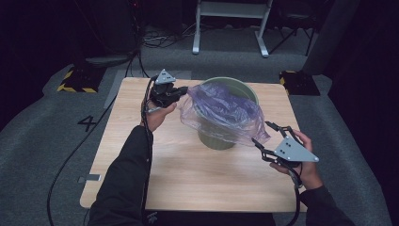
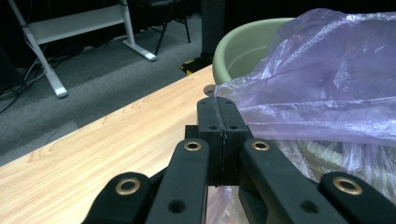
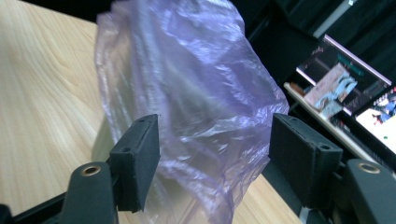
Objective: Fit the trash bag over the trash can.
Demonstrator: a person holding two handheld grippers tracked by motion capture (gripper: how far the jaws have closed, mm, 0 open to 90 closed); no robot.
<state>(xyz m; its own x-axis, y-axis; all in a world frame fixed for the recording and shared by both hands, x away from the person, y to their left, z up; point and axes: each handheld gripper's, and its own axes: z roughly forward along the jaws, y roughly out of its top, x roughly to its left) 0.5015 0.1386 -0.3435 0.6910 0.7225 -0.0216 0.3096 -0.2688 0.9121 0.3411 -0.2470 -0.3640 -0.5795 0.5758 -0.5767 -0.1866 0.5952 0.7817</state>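
A pale green bucket (image 1: 240, 87) stands on the wooden table (image 1: 188, 169), with a thin purple plastic bag (image 1: 221, 113) draped over it and down its front. My left gripper (image 1: 185, 91) is shut on the bag's left edge, beside the bucket rim (image 2: 243, 46); the film (image 2: 327, 93) stretches away from the closed jaws (image 2: 218, 119). My right gripper (image 1: 267, 136) is open at the bag's lower right corner. In the right gripper view the bag (image 3: 196, 107) hangs between the two spread pads (image 3: 140, 158), apart from both.
White desk legs (image 1: 230, 28) stand on the grey carpet beyond the table. Yellow-black striped blocks (image 1: 77, 80) sit at the far left and far right corners. A lit screen (image 3: 355, 93) shows in the right gripper view. Cables trail down the left.
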